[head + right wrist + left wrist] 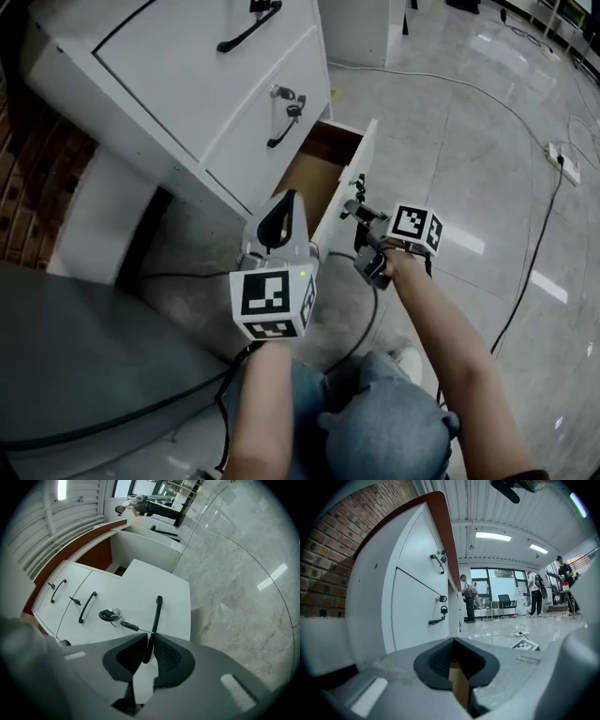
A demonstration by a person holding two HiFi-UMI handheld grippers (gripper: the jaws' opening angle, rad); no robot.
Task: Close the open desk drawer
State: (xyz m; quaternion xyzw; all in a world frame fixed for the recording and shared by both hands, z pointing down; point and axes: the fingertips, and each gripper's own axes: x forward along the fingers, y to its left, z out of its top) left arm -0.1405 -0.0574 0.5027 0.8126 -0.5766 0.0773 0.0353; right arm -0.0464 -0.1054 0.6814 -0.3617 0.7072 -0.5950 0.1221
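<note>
White drawer (140, 583) open, right gripper (149, 641) clamped on its black handle (157, 616). Push square to the front; keep the closed, empty left gripper (453, 644) clear.

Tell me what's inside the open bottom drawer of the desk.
Only bare brown wood shows inside the open drawer; no contents are visible. Its near end is covered by the white drawer front and the left gripper, so that part cannot be checked.
</note>
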